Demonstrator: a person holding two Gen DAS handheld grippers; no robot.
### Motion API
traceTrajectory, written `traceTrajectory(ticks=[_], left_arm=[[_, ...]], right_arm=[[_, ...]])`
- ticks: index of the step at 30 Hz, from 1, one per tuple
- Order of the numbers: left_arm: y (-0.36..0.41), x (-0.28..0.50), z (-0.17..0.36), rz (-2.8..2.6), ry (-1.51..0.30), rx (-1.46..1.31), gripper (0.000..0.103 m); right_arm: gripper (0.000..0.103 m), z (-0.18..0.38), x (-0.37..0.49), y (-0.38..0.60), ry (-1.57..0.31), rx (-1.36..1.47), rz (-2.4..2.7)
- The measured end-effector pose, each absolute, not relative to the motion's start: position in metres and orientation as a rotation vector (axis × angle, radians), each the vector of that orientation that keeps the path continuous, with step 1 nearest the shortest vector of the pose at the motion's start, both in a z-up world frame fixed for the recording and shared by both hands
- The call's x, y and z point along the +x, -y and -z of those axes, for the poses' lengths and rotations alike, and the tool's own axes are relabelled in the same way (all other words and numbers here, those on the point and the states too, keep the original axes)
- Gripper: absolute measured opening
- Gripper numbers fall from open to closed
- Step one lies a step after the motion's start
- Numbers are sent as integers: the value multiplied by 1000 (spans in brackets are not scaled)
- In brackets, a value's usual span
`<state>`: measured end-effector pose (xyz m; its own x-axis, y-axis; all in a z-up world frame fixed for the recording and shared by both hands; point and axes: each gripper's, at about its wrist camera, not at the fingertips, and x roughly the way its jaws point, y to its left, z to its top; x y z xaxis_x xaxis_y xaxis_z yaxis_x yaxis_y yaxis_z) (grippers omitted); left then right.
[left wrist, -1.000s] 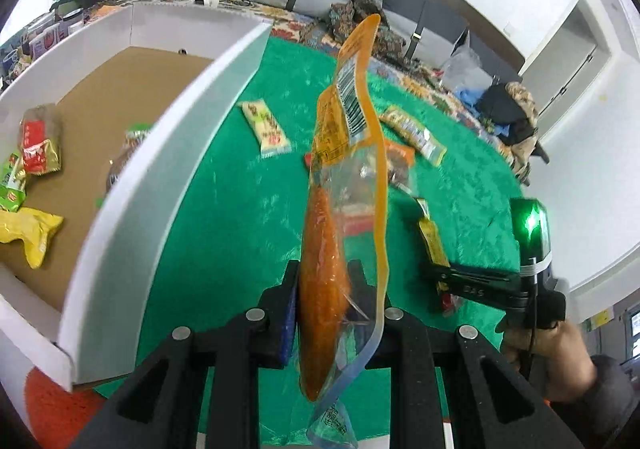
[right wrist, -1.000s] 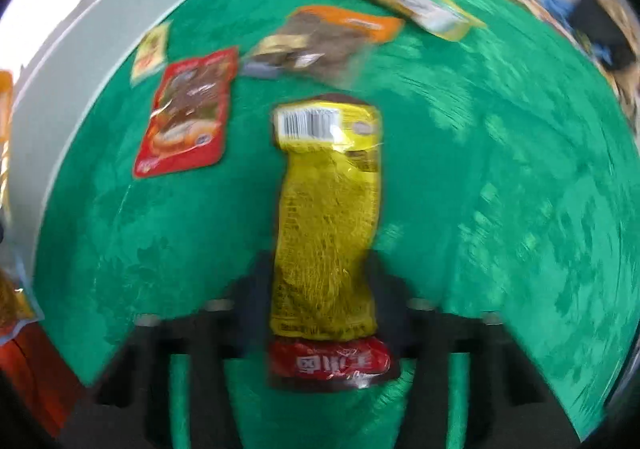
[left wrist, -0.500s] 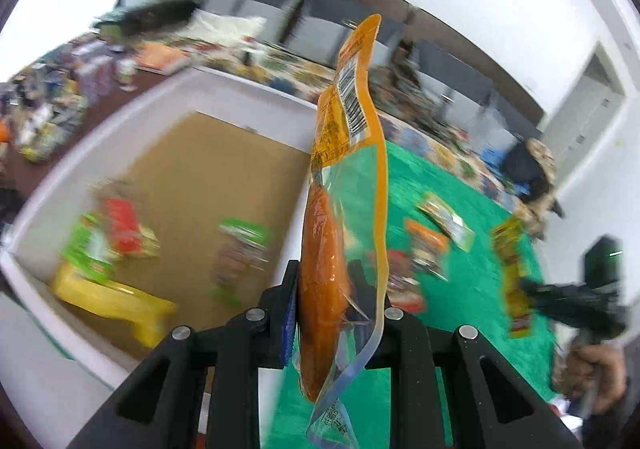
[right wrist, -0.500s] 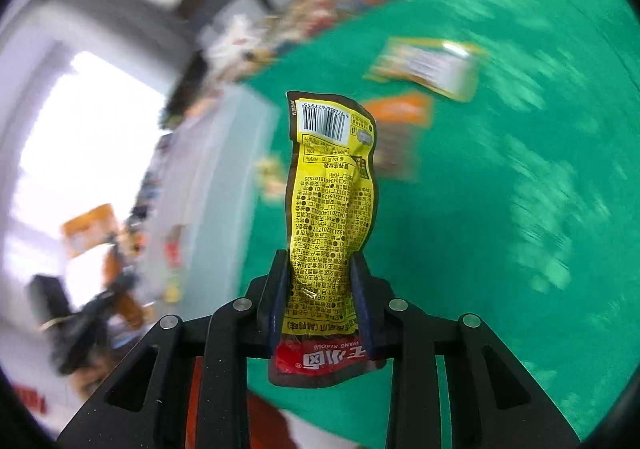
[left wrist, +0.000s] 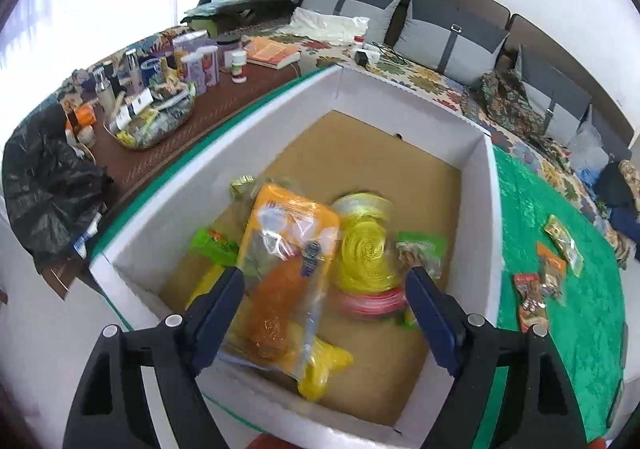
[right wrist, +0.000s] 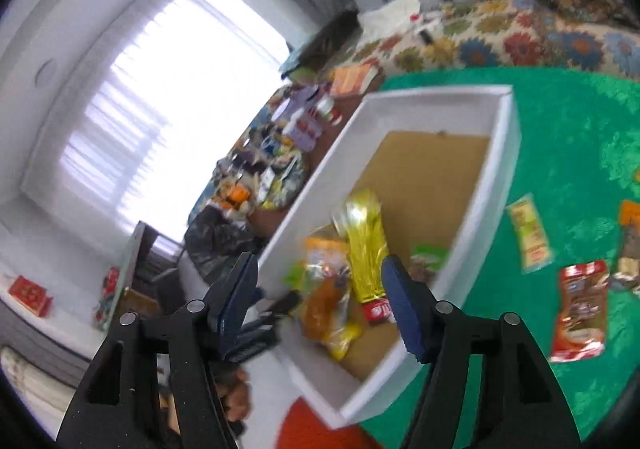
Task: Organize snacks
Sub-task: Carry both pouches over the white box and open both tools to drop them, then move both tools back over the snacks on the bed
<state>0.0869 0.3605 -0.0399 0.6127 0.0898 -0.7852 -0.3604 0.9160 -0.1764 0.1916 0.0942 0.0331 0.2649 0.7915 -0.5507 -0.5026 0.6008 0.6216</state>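
Left wrist view: the left gripper, jaws just opened and apart, hangs over the white box. Inside the box the orange pouch lies free, long axis running from the near wall toward the far wall. The right gripper, jaws likewise just spread, has the blurred yellow packet loose, lengthwise in the box.

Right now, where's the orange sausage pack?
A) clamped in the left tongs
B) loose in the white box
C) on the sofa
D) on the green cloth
B: the orange sausage pack lies loose in the white box among other snacks; the left tongs stand open above it, pads clear.
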Motion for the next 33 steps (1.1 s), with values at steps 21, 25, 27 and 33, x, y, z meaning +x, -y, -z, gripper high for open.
traceTrajectory(ticks=[21, 25, 27, 33], left_arm=[[-84, 139, 136, 38, -1015, -71, 95], [-81, 154, 159, 8, -1011, -54, 95], [-75, 158, 170, 5, -1011, -36, 95], [-75, 157, 180, -8, -965, -20, 101]], right_arm=[[83, 172, 198, 215, -896, 46, 45], [83, 178, 201, 212, -898, 30, 44], [83, 180, 198, 212, -899, 29, 44], [83, 179, 199, 212, -899, 32, 42]])
